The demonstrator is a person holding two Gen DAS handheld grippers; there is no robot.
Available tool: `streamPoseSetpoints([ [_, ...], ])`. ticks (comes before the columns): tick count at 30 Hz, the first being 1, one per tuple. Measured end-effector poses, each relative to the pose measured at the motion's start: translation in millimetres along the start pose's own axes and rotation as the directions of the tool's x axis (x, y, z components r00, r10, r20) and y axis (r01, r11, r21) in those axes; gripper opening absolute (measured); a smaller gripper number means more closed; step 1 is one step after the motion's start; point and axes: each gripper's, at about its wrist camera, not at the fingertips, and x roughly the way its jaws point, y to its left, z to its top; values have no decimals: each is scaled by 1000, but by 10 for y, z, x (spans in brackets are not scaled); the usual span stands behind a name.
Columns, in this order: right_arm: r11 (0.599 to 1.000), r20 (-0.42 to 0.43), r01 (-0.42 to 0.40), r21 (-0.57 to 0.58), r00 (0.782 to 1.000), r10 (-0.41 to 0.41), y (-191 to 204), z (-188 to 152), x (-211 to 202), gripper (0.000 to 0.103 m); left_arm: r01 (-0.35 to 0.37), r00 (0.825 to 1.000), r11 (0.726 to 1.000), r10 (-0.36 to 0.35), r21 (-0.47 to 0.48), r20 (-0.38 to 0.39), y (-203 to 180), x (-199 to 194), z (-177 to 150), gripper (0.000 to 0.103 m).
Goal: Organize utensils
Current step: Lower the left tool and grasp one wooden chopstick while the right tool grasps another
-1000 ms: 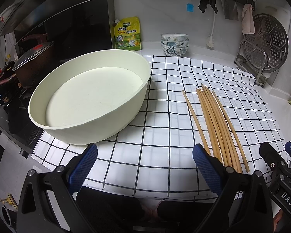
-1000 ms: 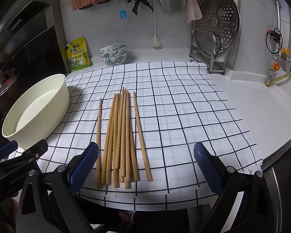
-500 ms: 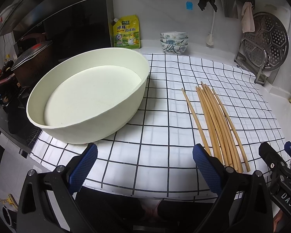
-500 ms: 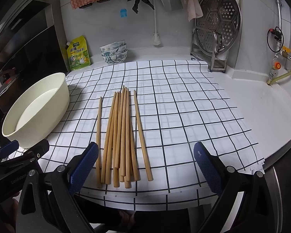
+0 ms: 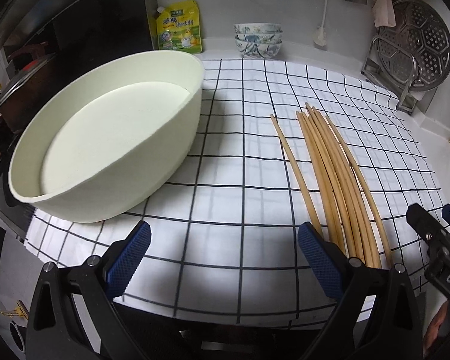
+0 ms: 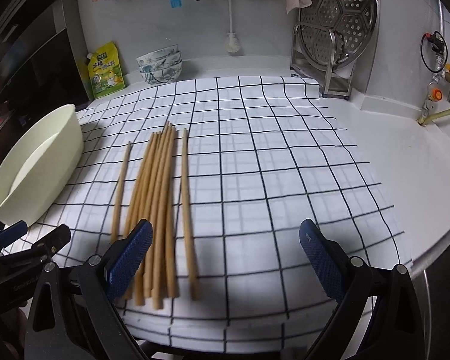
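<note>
Vs 1 s ago both claws have moved in closer to the work: in the L wrist view the cream basin (image 5: 105, 138) and chopsticks (image 5: 330, 174) loom larger, and in the R wrist view the chopsticks (image 6: 156, 198) have slid down toward the claw's left pad at approx 8 o'clock. That reads as the approach step; nothing picked up yet, task barely begun. L to R on the tabletop: basin at 10 o'clock, empty, then the chopstick bundle lying flat on the checked cloth (image 5: 225, 156), apart from the basin, one stick loose on each side. Left claw (image 5: 225, 258): wide open, empty, low over the cloth's near edge. Right claw (image 6: 225, 258): wide open, empty, its left pad just above the bundle's near ends.
</note>
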Motion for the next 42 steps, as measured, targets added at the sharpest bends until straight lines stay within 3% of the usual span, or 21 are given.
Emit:
streamPoseSetpoints([
  [5,999,-98,11,-35,995,-15,-28,67,364,94,36,998,999,-37,-10,-52,-99,203,29,97],
  [11,997,-140,-11,-76,990,0,26,93,570,94,-4,998,1000,5,15,-69,-211,319,39,97],
  [18,992,-144,-3,-127,990,-15,84,138,711,93,1,996,1000,-1,-7,-93,-212,426,72,97],
  [21,991,-134,-20,-133,991,2,79,150,716,85,-11,995,1000,10,-10,-101,-227,471,92,97],
  [37,993,-120,-38,-115,992,25,-109,145,719,84,12,999,1000,-13,-26,-52,-320,414,176,97],
  [42,993,-118,-40,-115,993,26,-110,132,712,84,5,998,1000,-3,21,-59,-438,440,149,97],
])
